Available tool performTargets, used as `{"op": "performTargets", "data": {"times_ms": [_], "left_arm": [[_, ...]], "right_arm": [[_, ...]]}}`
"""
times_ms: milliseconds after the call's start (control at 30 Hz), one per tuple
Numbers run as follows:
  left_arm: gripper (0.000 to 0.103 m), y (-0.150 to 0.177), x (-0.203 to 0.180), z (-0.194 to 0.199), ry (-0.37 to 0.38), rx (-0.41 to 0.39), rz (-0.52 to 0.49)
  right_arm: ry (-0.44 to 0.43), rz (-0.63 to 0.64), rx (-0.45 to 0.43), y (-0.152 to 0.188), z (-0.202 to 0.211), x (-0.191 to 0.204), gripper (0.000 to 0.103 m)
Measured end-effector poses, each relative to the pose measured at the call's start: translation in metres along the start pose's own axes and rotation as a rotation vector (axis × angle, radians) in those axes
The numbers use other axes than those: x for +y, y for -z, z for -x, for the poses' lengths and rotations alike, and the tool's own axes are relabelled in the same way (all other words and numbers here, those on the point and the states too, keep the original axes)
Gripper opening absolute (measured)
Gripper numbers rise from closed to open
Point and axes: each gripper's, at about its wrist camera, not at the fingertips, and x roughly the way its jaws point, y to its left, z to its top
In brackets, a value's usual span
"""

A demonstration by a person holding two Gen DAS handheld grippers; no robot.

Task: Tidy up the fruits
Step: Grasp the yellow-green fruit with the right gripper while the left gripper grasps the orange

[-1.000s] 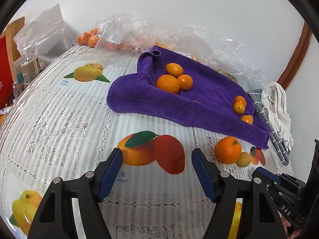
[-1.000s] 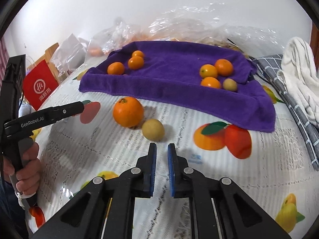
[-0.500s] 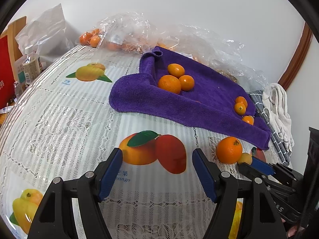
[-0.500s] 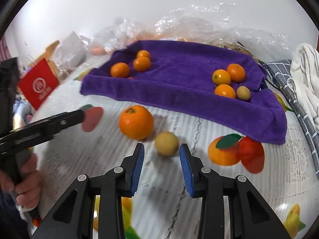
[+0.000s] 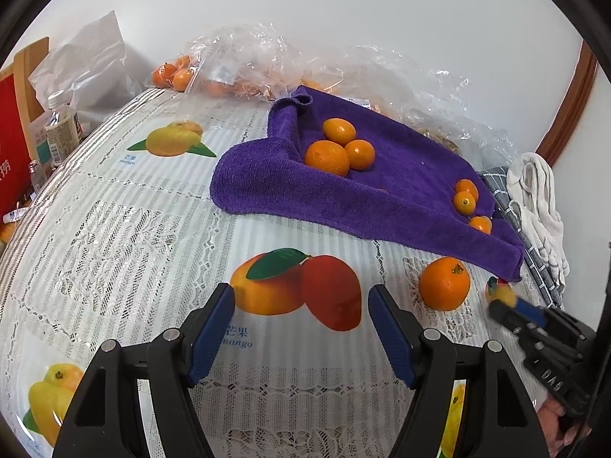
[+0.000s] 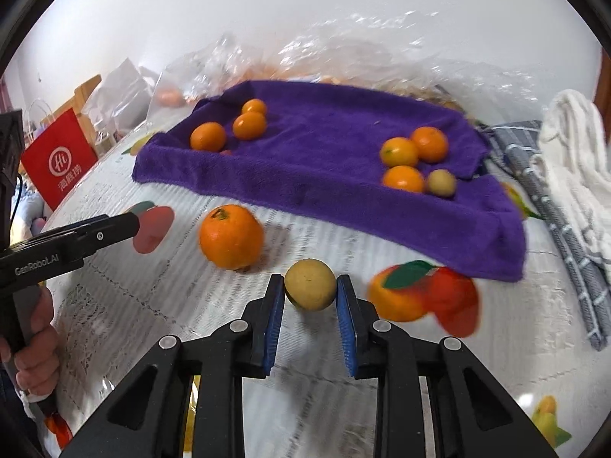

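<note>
A purple towel (image 6: 324, 168) lies on the table with two groups of small oranges (image 6: 248, 126) (image 6: 404, 152) and one small yellow-green fruit (image 6: 441, 182) on it. A big orange (image 6: 231, 236) sits on the tablecloth in front of the towel; it also shows in the left wrist view (image 5: 445, 284). My right gripper (image 6: 310, 297) has its blue pads on both sides of a second yellow-green fruit (image 6: 310, 284), touching or nearly touching it. My left gripper (image 5: 301, 328) is open and empty over the printed mango picture.
Clear plastic bags (image 5: 248, 65) with more oranges lie behind the towel. A white cloth (image 6: 573, 145) and a grey checked cloth (image 6: 553, 206) lie at the right. A red bag (image 6: 57, 160) and a bottle (image 5: 61, 129) stand off the left edge.
My right gripper opened, moved forward to the yellow-green fruit and now has its pads around it. My left gripper stayed open and hardly moved.
</note>
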Motion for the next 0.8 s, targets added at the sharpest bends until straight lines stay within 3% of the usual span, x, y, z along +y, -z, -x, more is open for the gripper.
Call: {"op": "performTargets", "data": {"times_ms": [367, 467, 600, 700, 800], "left_arm": [[0.072, 0.001, -0.006, -0.002, -0.023, 0.004, -0.047], [0.072, 0.002, -0.006, 0.001, 0.003, -0.004, -0.041], [0.073, 0.005, -0.03, 0.011, 0.067, -0.027, -0.136], [0.073, 0.003, -0.056, 0.008, 0.081, 0.005, -0.198], [0.073, -0.002, -0.071, -0.004, 0.146, 0.055, -0.178]], "right_arm": [[0.097, -0.103, -0.03, 0.013, 0.012, -0.058, 0.027], [0.095, -0.122, -0.023, 0.016, 0.011, -0.066, 0.027], [0.094, -0.133, -0.032, 0.019, 0.012, -0.073, 0.027], [0.092, -0.128, -0.039, 0.02, 0.016, -0.074, 0.027], [0.092, -0.126, -0.05, 0.02, 0.02, -0.077, 0.027]]}}
